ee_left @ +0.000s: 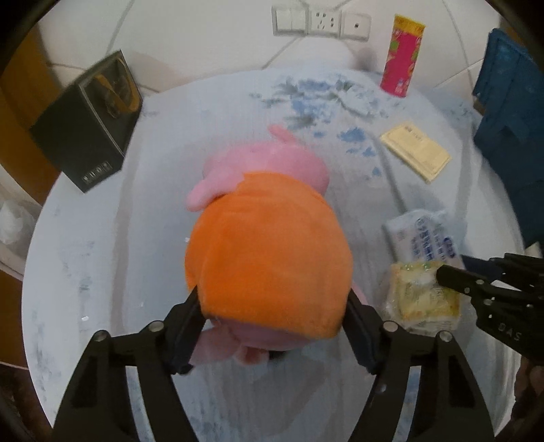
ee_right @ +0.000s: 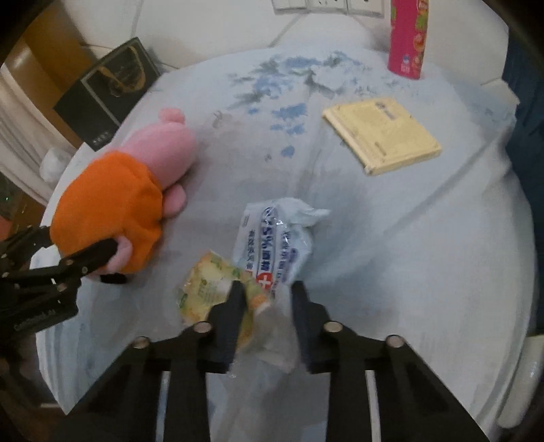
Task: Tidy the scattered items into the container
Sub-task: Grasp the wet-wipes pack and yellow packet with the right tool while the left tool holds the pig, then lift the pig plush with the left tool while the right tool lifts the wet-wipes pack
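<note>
My left gripper (ee_left: 272, 326) clamps the plush pig (ee_left: 268, 251) mid-table; my right gripper (ee_right: 267, 306) stands part-open around the wipes packet (ee_right: 275, 244), blue crate (ee_left: 510, 129) at the table's right edge.

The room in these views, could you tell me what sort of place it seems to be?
Probably a room in a home: a round table under a pale blue cloth stands against a tiled wall with switches and a socket, and a plush toy, snack can and wipes pack are scattered around.
</note>
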Tool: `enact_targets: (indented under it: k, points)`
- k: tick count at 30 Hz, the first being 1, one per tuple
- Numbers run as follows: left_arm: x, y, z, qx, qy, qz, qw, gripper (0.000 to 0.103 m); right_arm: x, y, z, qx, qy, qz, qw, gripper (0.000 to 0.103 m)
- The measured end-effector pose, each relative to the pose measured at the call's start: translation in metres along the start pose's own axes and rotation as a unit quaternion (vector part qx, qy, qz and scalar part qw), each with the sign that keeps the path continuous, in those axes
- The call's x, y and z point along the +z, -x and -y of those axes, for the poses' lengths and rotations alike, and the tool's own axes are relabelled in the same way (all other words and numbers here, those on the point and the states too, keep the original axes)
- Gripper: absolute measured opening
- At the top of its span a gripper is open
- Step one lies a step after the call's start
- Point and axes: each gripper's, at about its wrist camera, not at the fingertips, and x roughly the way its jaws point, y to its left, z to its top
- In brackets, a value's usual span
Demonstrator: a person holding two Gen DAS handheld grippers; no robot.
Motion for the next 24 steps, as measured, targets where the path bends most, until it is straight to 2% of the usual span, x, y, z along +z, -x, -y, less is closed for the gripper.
enact_targets:
  k: [6,10,12,14,15,17,18,19,22,24]
  points:
    - [-0.025,0.019,-0.006,-0.009,-0.005,-0.004,0.9999,0.073,-0.023,0.019,-0.028,0.038,0.021,0.001,0.999,0.022]
    - [-0.042,0.011,-0.008,-0.006,-0.005,-0.021,0.9997,0.073,-0.026,0.002,-0.033,0.047,0.017,-0.026,0.998,0.023]
    - [-0.047,0.007,-0.007,-0.003,-0.006,-0.024,0.9997,0.073,-0.027,-0.009,-0.032,0.069,0.005,-0.037,0.997,0.025]
    - [-0.050,0.004,-0.006,-0.002,-0.006,-0.022,0.9997,0.075,-0.026,-0.017,-0.031,0.078,0.005,-0.042,0.996,0.039]
    - [-0.050,0.003,-0.007,-0.003,-0.003,-0.021,0.9998,0.076,-0.027,-0.022,-0.033,0.078,0.007,-0.047,0.996,0.042]
    - [-0.050,0.000,-0.008,-0.006,0.004,-0.021,0.9998,0.083,-0.028,-0.030,-0.035,0.081,0.010,-0.050,0.995,0.055]
    - [-0.050,-0.002,-0.008,-0.006,0.003,-0.021,0.9998,0.084,-0.028,-0.031,-0.037,0.082,0.012,-0.046,0.996,0.055]
    - [-0.050,-0.005,-0.008,-0.005,0.003,-0.021,0.9998,0.083,-0.029,-0.032,-0.041,0.075,0.018,-0.045,0.996,0.049]
    - [-0.052,0.003,-0.002,0.000,-0.009,-0.005,0.9999,0.071,-0.029,-0.030,-0.056,0.039,0.040,-0.041,0.998,0.033]
    - [-0.052,0.014,-0.002,-0.004,-0.007,0.005,1.0000,0.068,-0.027,-0.021,-0.067,0.029,0.056,-0.028,0.998,0.026]
